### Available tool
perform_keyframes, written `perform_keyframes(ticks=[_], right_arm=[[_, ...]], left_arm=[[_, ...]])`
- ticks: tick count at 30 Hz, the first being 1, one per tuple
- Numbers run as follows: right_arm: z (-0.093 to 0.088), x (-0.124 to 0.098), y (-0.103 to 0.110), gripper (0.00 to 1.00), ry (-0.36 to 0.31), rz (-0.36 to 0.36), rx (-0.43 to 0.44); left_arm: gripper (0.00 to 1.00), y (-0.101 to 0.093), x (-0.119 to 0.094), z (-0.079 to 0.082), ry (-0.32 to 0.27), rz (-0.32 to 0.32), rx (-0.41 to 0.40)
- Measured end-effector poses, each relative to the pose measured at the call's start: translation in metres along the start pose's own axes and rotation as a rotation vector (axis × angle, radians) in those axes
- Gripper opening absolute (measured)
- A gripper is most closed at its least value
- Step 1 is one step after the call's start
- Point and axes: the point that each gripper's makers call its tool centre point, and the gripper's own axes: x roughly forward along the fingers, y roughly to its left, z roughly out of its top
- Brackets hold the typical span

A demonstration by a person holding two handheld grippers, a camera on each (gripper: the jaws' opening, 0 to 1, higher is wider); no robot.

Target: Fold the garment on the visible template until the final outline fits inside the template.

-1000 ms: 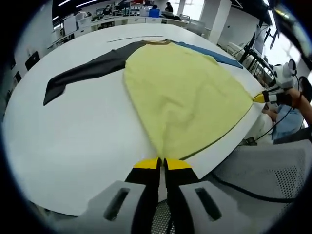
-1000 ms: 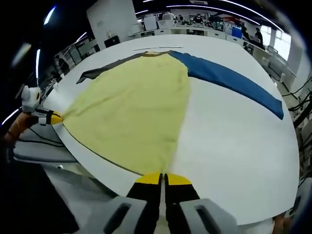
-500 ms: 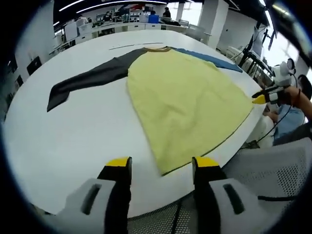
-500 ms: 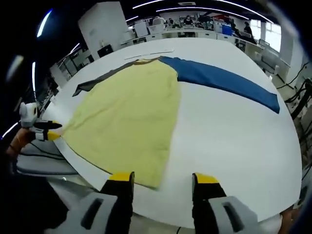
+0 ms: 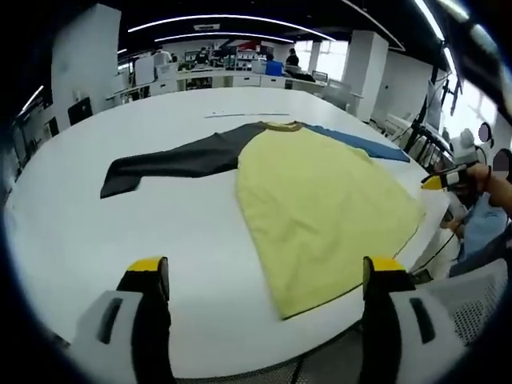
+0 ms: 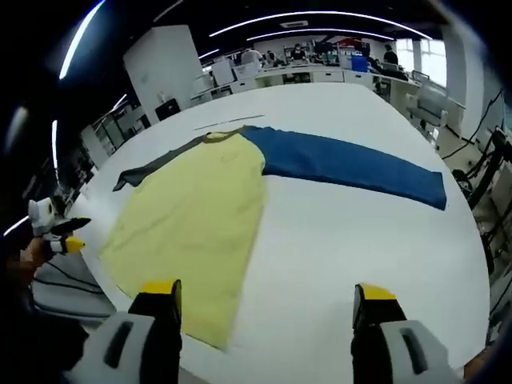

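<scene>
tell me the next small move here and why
Probably take the right gripper to the end of the blue sleeve and fold it in over the yellow body. Both grippers are open and hold nothing, the shirt lies flat on the white table, and both sleeves, blue and dark grey, are spread wide.

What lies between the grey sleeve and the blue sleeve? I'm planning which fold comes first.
The garment's yellow body lies flat between the grey sleeve and the blue sleeve on the white table, seen in the right gripper view.
</scene>
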Motion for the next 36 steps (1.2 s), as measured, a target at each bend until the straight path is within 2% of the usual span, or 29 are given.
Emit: perform_keyframes(ticks=[3,5,9,11,15,18,24,30,34,36], right_arm=[[0.016,-0.003,-0.028,0.89,-0.034,-0.044,0.0],[0.023,-0.005,-0.045,0.89,-0.043,-0.066,0.01],[0.041,-0.008,-0.066,0.88,-0.105,-0.087,0.036],[0.045,-0.009,-0.077,0.87,-0.105,-0.107,0.05],[0.057,-0.012,-0.095,0.82,-0.147,-0.138,0.078],[0.069,-0.013,-0.111,0.74,-0.182,-0.151,0.158],[0.083,-0.009,-0.136,0.63,-0.159,-0.21,0.15],[0.089,0.004,-0.158,0.55,-0.154,-0.266,0.2],[0.085,0.01,-0.171,0.48,-0.133,-0.318,0.197],[0.079,0.014,-0.178,0.47,-0.117,-0.337,0.228]], left_arm=[[0.99,0.001,-0.001,0.005,-0.017,0.002,-0.001],[0.99,0.0,-0.003,0.012,-0.05,-0.004,-0.004],[0.99,-0.002,-0.003,0.021,-0.075,-0.017,0.002],[0.99,-0.004,-0.003,0.024,-0.083,-0.025,0.001],[0.99,-0.003,-0.002,0.024,-0.073,-0.02,0.007],[0.99,-0.003,-0.001,0.025,-0.072,-0.016,0.0],[0.98,-0.006,-0.002,0.027,-0.07,-0.026,-0.006],[0.97,-0.006,-0.003,0.03,-0.072,-0.016,-0.007],[0.96,-0.007,-0.005,0.029,-0.066,-0.015,-0.006],[0.97,-0.007,-0.006,0.029,-0.072,-0.018,-0.006]])
